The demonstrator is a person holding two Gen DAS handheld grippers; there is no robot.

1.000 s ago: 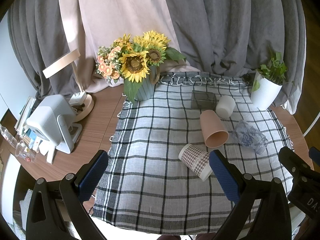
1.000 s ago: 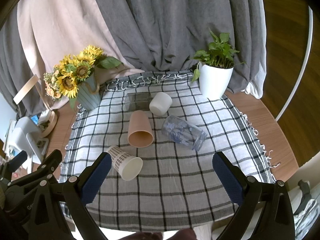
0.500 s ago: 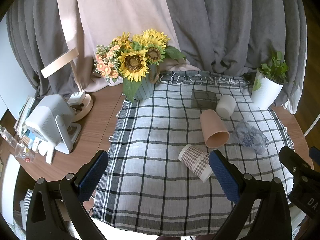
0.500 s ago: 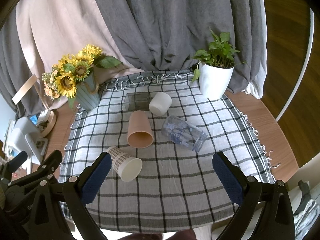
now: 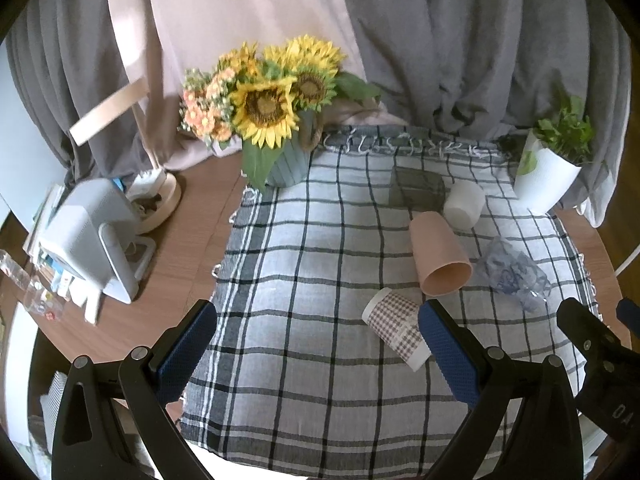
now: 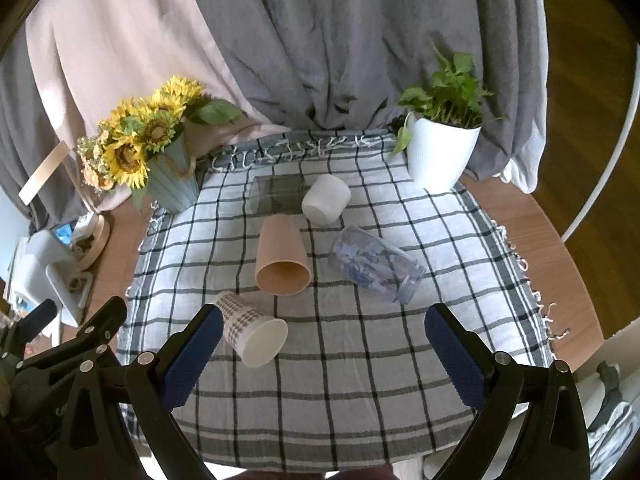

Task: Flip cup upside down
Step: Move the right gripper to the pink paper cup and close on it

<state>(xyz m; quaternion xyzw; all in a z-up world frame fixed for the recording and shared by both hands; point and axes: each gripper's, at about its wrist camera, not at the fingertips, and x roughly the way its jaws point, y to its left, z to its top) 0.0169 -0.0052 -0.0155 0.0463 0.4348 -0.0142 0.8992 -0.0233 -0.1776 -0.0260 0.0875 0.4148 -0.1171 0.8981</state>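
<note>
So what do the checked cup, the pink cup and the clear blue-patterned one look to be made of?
Checked cup: likely paper, matte, with a printed houndstooth wrap and a plain white inside. Pink cup: smooth and matte, perhaps plastic or ceramic; can't tell. Clear blue-patterned one: see-through with a blue print and a ridged mouth, glass or clear plastic.

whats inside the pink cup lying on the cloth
The pink cup lies on its side, mouth toward the camera. The visible part of its inside looks empty; the far bottom is shadowed.
</note>
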